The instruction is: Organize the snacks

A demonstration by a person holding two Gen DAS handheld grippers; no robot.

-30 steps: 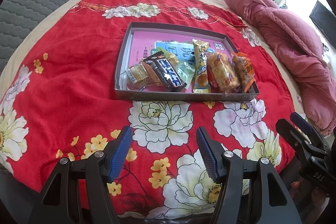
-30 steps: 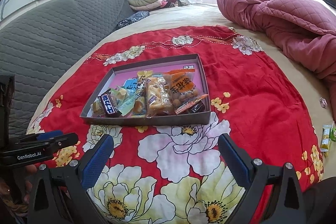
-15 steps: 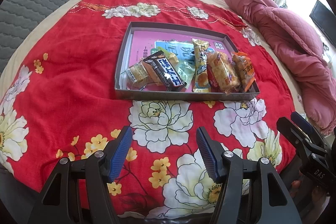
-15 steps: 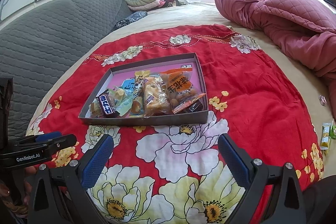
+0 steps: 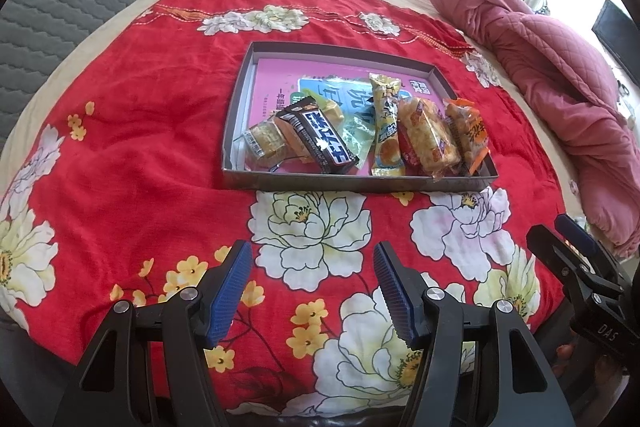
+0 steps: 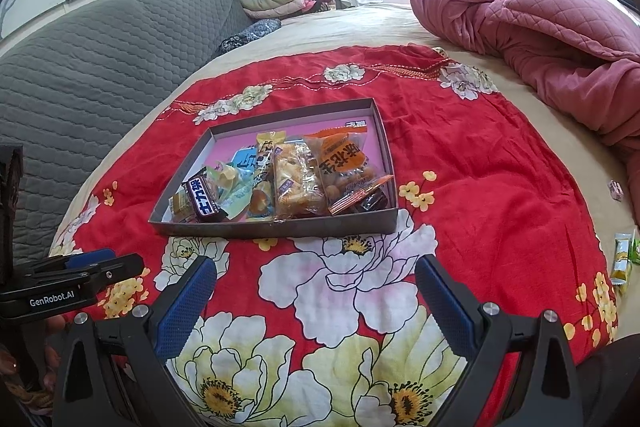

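- Nothing has moved since the earlier frames: red floral bedspread (image 5: 132,155) and grey tray (image 6: 280,227) lie as before.
- Snacks (image 5: 360,135) sit crowded at the tray's near edge; stray packets (image 6: 622,259) remain outside.
- Left gripper (image 5: 312,291) and right gripper (image 6: 316,303): both parted, empty.
- Risk: overlapping wrappers may cause a double pick.

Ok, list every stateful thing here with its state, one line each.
left gripper: open, holding nothing
right gripper: open, holding nothing
tray: lidless, flat on the red floral blanket
snacks: sealed in wrappers, bunched along the tray's near side
dark chocolate bar: wrapped, lying on other snacks
yellow packet: outside the tray, at the blanket's edge
pink quilt: bunched up
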